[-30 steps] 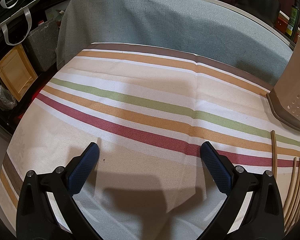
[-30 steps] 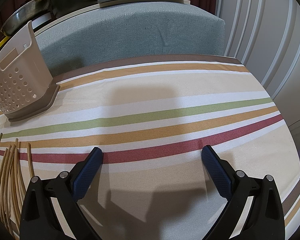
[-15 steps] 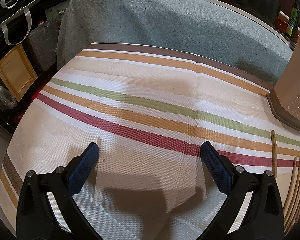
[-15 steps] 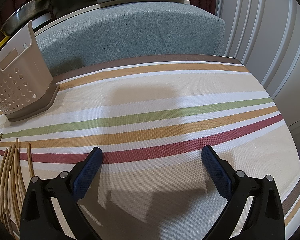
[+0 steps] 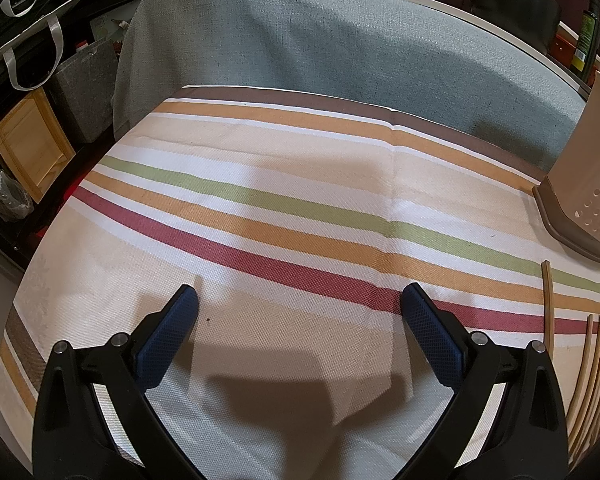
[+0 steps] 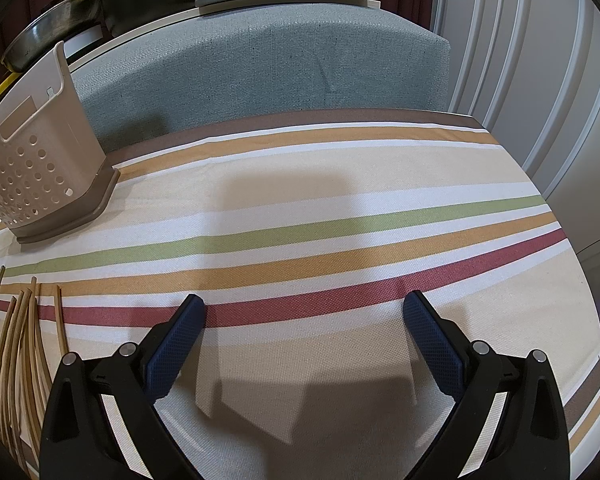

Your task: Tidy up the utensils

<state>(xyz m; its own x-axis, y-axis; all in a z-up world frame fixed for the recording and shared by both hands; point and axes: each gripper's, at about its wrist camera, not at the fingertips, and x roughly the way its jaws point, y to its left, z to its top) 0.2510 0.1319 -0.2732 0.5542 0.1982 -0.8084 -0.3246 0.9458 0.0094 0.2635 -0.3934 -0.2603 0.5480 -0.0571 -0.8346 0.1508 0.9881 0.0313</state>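
Several wooden chopsticks (image 5: 596, 360) lie side by side on the striped tablecloth, at the lower right edge of the left wrist view; the same chopsticks (image 6: 20, 344) fill the lower left of the right wrist view. A beige perforated utensil holder (image 6: 36, 172) on a brown base stands upright beyond them, and this holder (image 5: 588, 204) is cut off at the left view's right edge. My left gripper (image 5: 298, 300) is open over bare cloth, left of the chopsticks. My right gripper (image 6: 304, 308) is open too, to their right. Neither holds anything.
The striped tablecloth (image 5: 284, 208) covers a table whose left edge drops toward bags and a wooden board (image 5: 28, 144). A grey cloth-covered block (image 6: 260, 64) rises behind the table. A white ribbed wall (image 6: 540, 60) closes the right side.
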